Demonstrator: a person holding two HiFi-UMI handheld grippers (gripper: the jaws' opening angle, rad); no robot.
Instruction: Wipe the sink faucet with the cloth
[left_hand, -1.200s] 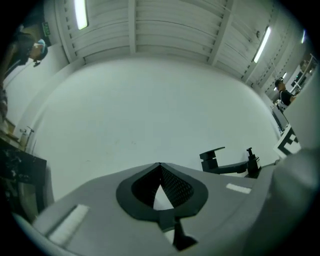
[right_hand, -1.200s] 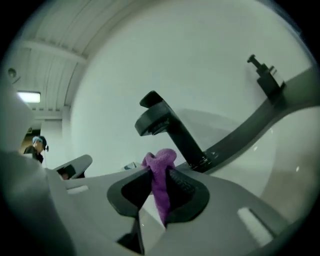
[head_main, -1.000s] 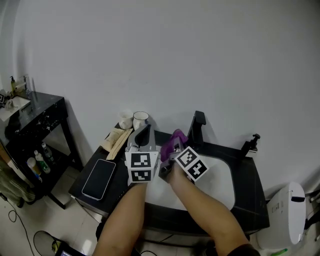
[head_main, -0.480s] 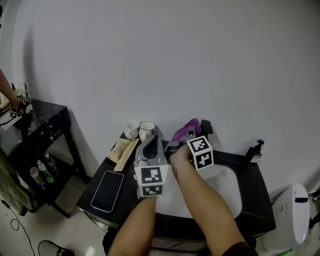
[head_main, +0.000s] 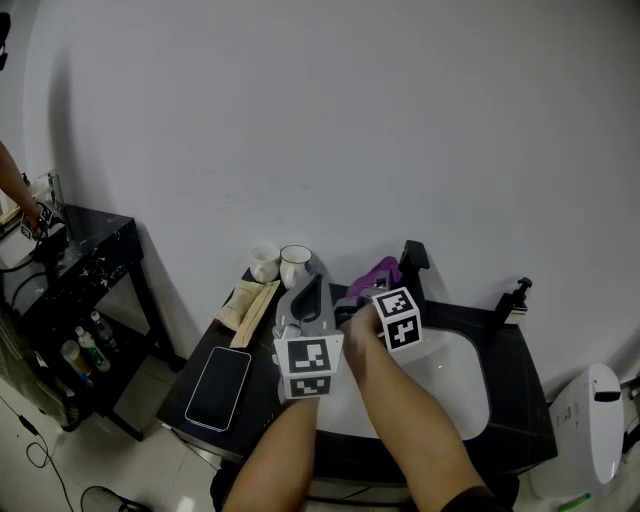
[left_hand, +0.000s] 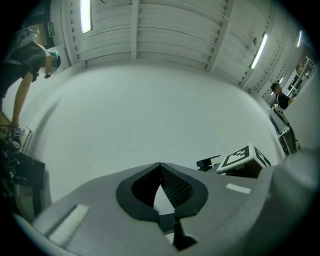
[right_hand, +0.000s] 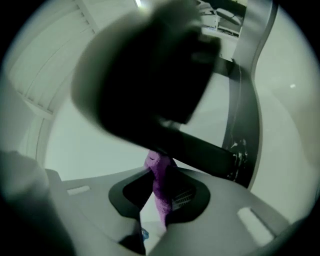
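A black faucet (head_main: 413, 262) rises behind the white basin (head_main: 455, 380) of a black counter. My right gripper (head_main: 362, 292) is shut on a purple cloth (head_main: 378, 272), which sits against the faucet's left side. In the right gripper view the cloth (right_hand: 159, 182) is pinched in the right gripper (right_hand: 159, 172), just under the blurred dark faucet (right_hand: 145, 75). My left gripper (head_main: 312, 287) points up beside it, left of the cloth. Seen in its own view, the left gripper (left_hand: 160, 167) is shut with nothing in it, facing the white wall.
Two white cups (head_main: 264, 260) (head_main: 295, 265) stand at the counter's back left, with a tan pouch (head_main: 250, 298) in front of them. A phone (head_main: 222, 385) lies at the front left. A small black fitting (head_main: 515, 295) stands at the back right. A black side table (head_main: 75, 270) is far left.
My right gripper carried the purple cloth rightward to the faucet, then slightly down along it. The left gripper stayed upright beside it. The head view shifted a little.
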